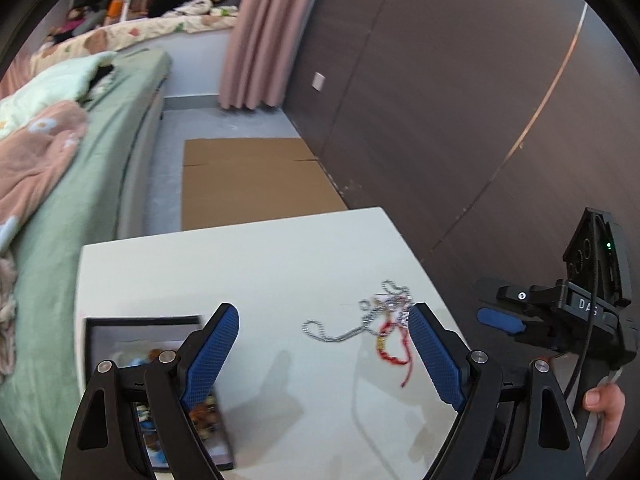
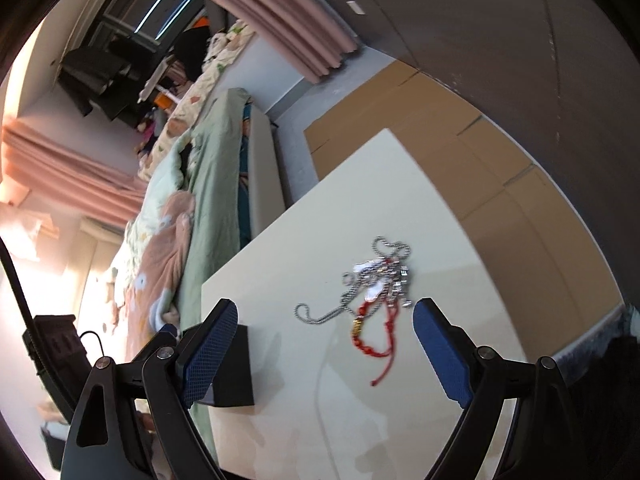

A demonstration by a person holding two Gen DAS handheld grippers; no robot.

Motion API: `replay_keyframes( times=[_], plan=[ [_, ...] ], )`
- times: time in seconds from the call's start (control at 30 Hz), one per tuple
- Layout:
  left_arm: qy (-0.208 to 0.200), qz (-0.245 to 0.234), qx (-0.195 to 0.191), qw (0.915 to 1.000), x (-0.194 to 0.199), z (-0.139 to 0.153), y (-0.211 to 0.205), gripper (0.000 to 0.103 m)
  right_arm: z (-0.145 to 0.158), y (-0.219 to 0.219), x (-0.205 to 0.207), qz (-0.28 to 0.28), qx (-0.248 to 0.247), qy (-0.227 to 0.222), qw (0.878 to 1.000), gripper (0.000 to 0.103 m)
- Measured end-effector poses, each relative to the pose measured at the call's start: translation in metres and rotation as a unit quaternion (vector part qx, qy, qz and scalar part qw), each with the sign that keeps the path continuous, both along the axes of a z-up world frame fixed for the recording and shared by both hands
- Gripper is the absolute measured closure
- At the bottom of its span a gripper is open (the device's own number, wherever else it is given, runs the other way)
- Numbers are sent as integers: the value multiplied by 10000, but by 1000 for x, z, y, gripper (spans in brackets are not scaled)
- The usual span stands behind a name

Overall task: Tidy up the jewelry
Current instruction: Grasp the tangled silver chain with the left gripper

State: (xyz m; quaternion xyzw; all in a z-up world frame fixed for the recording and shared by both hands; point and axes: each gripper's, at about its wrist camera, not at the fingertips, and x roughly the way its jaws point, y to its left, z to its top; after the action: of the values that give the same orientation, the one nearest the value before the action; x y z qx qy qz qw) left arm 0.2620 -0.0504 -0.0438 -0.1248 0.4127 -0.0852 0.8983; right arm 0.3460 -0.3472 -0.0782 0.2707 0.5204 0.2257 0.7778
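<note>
A tangle of jewelry lies on the white table point(image 1: 260, 264): a silver bead chain point(image 1: 340, 330) and a red cord bracelet point(image 1: 394, 354) with a gold bead. It also shows in the right wrist view, chain point(image 2: 320, 314) and red bracelet point(image 2: 372, 346). An open dark box point(image 1: 120, 344) with several small items inside sits at the table's left; its dark side shows in the right wrist view point(image 2: 236, 368). My left gripper point(image 1: 324, 316) is open and empty, above the table near the jewelry. My right gripper point(image 2: 326, 312) is open and empty, and shows at the right in the left wrist view point(image 1: 500, 320).
A bed point(image 1: 80, 160) with green sheets and a pink blanket runs along the left. Flat cardboard point(image 1: 248, 180) lies on the floor beyond the table. A dark wall point(image 1: 440, 100) stands to the right, with pink curtains point(image 1: 264, 32) behind.
</note>
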Motion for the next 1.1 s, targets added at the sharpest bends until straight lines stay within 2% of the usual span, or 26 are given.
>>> replay_keyframes(
  times=[0.1, 0.13, 0.3, 0.5, 0.63, 0.7, 0.9, 1.1],
  plan=[
    [42, -155, -2, 9999, 7, -3, -14, 18, -6, -11, 0, -109, 36, 123, 9999, 13],
    [78, -226, -6, 9997, 9, -4, -20, 23, -7, -16, 0, -161, 45, 148, 9998, 13],
    [281, -503, -97, 9983, 23, -18, -46, 36, -10, -36, 1, -410, 23, 189, 9990, 13],
    [452, -822, -196, 9954, 40, -31, -77, 46, -20, -58, 2, -765, 262, 445, 9957, 15],
    [643, -951, -327, 9928, 53, -44, -93, 59, -30, -70, 4, -969, 542, 723, 9912, 15],
    [717, -990, -328, 9920, 59, -50, -100, 60, -33, -72, 4, -1029, 514, 777, 9903, 18],
    [865, -1023, -249, 9907, 72, -66, -116, 61, -37, -78, 5, -1160, 522, 885, 9879, 18],
    [1005, -1046, 66, 9894, 80, -85, -130, 66, -40, -83, 6, -1276, 492, 910, 9864, 18]
  ],
)
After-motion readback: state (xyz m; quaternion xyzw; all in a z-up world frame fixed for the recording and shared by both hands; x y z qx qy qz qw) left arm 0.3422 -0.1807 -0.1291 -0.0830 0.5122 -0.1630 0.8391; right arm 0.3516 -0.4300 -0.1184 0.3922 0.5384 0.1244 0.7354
